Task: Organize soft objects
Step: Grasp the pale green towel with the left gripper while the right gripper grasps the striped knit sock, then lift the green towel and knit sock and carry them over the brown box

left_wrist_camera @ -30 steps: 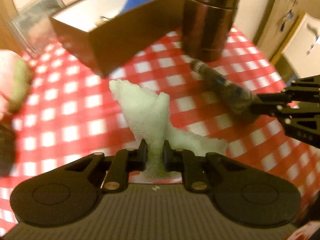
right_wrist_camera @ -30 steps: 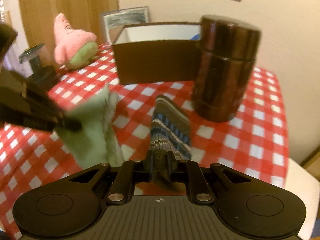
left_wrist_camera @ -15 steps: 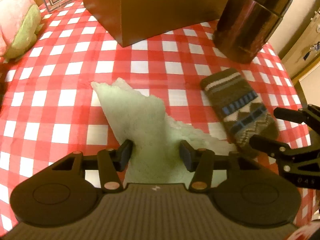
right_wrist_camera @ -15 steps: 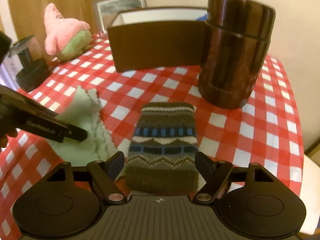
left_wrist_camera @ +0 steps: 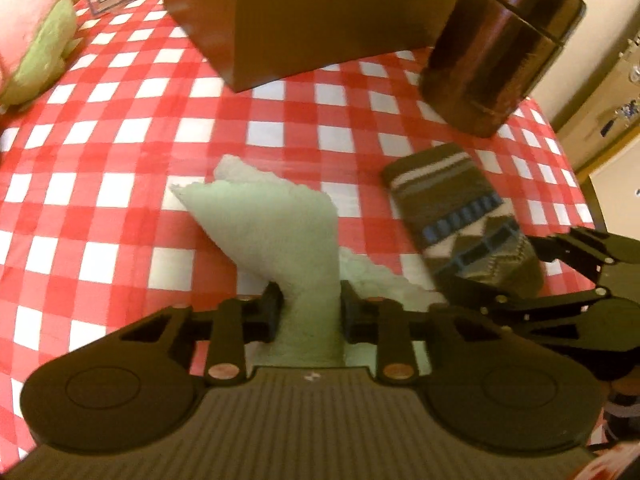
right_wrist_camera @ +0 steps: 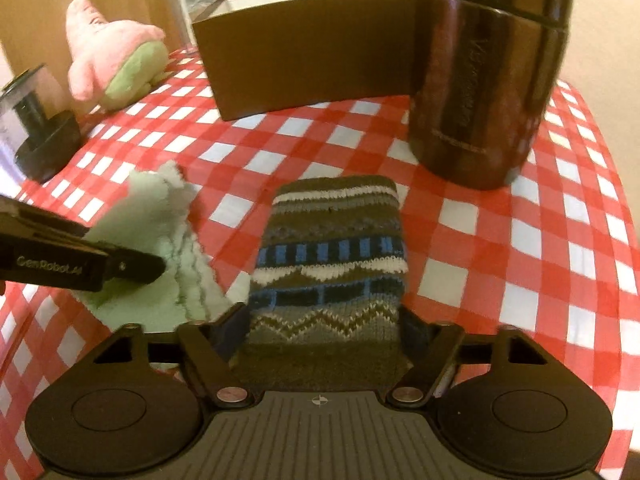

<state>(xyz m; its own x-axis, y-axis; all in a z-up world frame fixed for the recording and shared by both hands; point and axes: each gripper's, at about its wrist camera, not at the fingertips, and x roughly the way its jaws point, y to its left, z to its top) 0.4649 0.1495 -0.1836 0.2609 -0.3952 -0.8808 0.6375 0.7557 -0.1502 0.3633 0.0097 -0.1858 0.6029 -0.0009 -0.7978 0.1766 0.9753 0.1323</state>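
Centrally, the left gripper [left_wrist_camera: 311,312] is being closed on a pale green cloth [left_wrist_camera: 276,224], whose bunched near end is being pinched between the two pads while its far end is being left spread on the red-and-white checked tablecloth [left_wrist_camera: 120,168]. Just beside it, the right gripper [right_wrist_camera: 322,326] is being held with its jaws wide but closing; a patterned knit sock [right_wrist_camera: 332,256] is lying flat between the fingers, and its edges are being met at or just inside the fingertips, though whether the pads are pressing on it cannot be told. Both soft items are being kept side by side on the near part of the table, the cloth overlapping the sock's edge in the right wrist view. Behind them, a brown open box [right_wrist_camera: 304,64] and a dark cylindrical flask [right_wrist_camera: 488,80] are being shown upright, the flask just beside the box. Farther off, a pink and green plush toy [right_wrist_camera: 116,60] is lying beside the box.
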